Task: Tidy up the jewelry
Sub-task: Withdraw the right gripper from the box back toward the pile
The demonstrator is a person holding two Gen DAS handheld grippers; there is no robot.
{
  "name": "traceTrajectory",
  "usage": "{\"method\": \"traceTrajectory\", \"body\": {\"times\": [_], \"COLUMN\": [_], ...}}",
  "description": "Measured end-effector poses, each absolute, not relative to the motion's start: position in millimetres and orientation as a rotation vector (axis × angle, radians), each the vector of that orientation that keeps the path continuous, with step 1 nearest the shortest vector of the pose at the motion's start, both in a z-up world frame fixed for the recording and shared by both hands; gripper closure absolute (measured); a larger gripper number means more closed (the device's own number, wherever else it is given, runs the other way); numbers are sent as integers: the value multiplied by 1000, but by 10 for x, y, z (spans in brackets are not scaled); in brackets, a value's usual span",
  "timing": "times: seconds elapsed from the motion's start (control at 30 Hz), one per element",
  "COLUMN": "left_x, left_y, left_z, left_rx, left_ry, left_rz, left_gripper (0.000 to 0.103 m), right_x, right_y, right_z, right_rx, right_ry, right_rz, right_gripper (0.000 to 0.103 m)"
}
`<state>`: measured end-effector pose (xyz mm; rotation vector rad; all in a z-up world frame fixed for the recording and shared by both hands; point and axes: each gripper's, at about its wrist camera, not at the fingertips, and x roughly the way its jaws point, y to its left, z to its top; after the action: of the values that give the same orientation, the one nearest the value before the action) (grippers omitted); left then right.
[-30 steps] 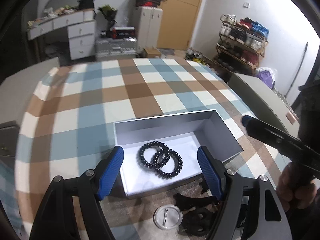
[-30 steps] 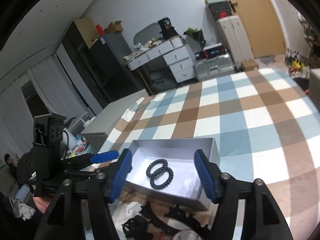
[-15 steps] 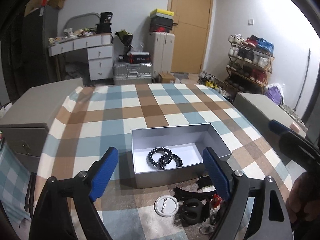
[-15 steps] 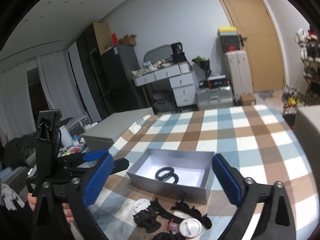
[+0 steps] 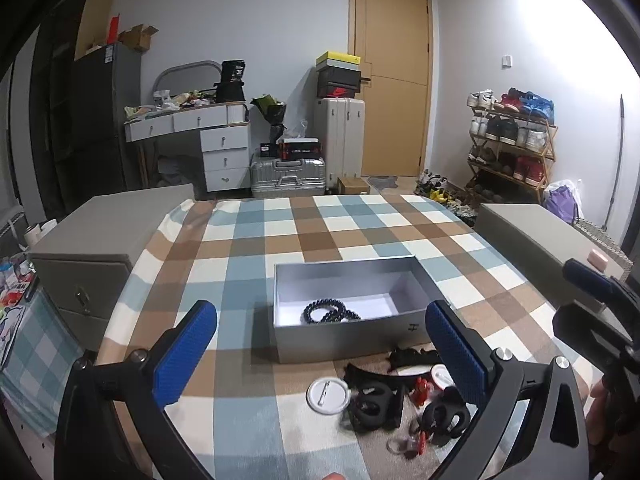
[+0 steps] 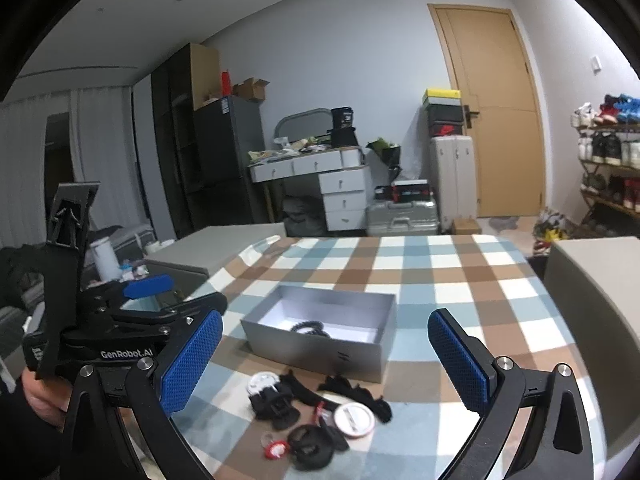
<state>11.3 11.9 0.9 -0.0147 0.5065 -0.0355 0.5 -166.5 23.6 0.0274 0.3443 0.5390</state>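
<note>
The checked tablecloth [image 5: 280, 236] lies bare beyond the silver box [image 5: 348, 340]; hair clips [image 5: 374, 402] and badges [image 5: 328, 396] crowd its near side, grey cabinets [image 5: 104, 224] flanking.

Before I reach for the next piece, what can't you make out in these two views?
- Small pile, left wrist view: blurred, partly behind the left tool's right finger; pieces indistinct.
- Bracelets, right wrist view: mostly hidden by the grey box front wall.
- Red-and-clear bits: too small to identify.
</note>
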Motion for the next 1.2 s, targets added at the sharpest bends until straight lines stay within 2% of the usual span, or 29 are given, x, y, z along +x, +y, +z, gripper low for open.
{"method": "traceTrajectory", "body": {"times": [0.33, 0.67, 0.77, 0.97, 1.2], "left_x": [-50, -123, -131, -155, -168], "left_y": [116, 149, 171, 224, 199], "left_z": [-239, -519, -574, -657, -722], "left_rx": [-27, -57, -67, -73, -106], "left_ry": [563, 651, 673, 704, 748], "left_rz": [-42, -8, -8, -1, -83], "left_gripper": [1, 1, 1, 1, 1], "right_x": [-150, -75, -32, 32, 37], "right_y": [-1653, -1641, -1661, -1643, -1596], "right_z": [-91, -567, -682, -810, -821], "right_rx": [-63, -10, 21, 64, 59], "right_ry": [407, 596, 650, 721, 733], "right_rz": [500, 570, 596, 641, 650], "right_gripper": [0, 0, 11, 21, 23]}}
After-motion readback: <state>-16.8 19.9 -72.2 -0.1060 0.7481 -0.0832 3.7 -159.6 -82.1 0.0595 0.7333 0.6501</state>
